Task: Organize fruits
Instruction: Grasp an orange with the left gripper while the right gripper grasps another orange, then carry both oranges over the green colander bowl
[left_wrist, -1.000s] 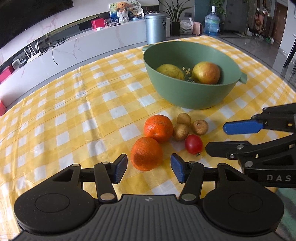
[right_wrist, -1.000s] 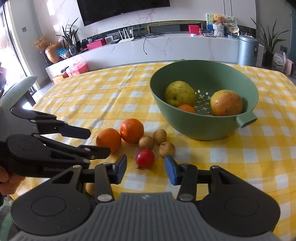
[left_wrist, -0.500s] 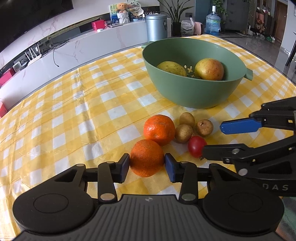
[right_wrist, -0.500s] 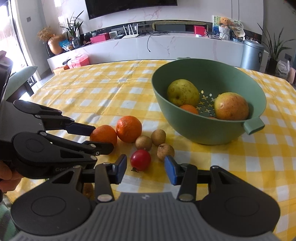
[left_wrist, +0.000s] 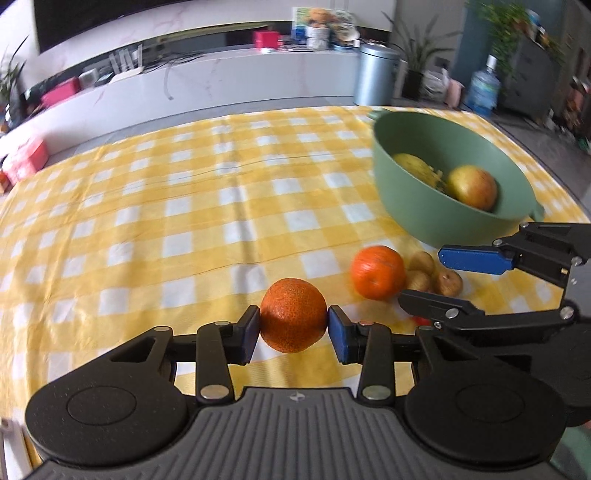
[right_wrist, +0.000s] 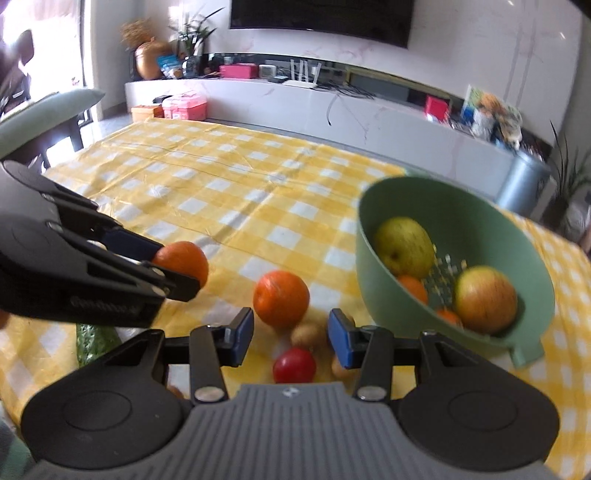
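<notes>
My left gripper (left_wrist: 293, 326) is shut on an orange (left_wrist: 293, 315) and holds it above the checked cloth; it also shows in the right wrist view (right_wrist: 183, 260). A second orange (right_wrist: 281, 298), a red tomato (right_wrist: 294, 365) and small brown fruits (right_wrist: 309, 334) lie on the cloth by the green bowl (right_wrist: 373, 206). The bowl holds a yellow-green pear (right_wrist: 404, 246), an apple (right_wrist: 484, 295) and small orange fruits. My right gripper (right_wrist: 291, 334) is open and hovers over the tomato and the brown fruits.
The yellow checked tablecloth (left_wrist: 184, 206) covers the table. A green textured object (right_wrist: 92, 341) lies at the left under my left gripper in the right wrist view. A white cabinet and a grey bin (left_wrist: 375, 79) stand beyond the far edge.
My left gripper closed on the near orange and lifted it off the cloth, swinging left. My right gripper moved forward over the tomato, still open.
</notes>
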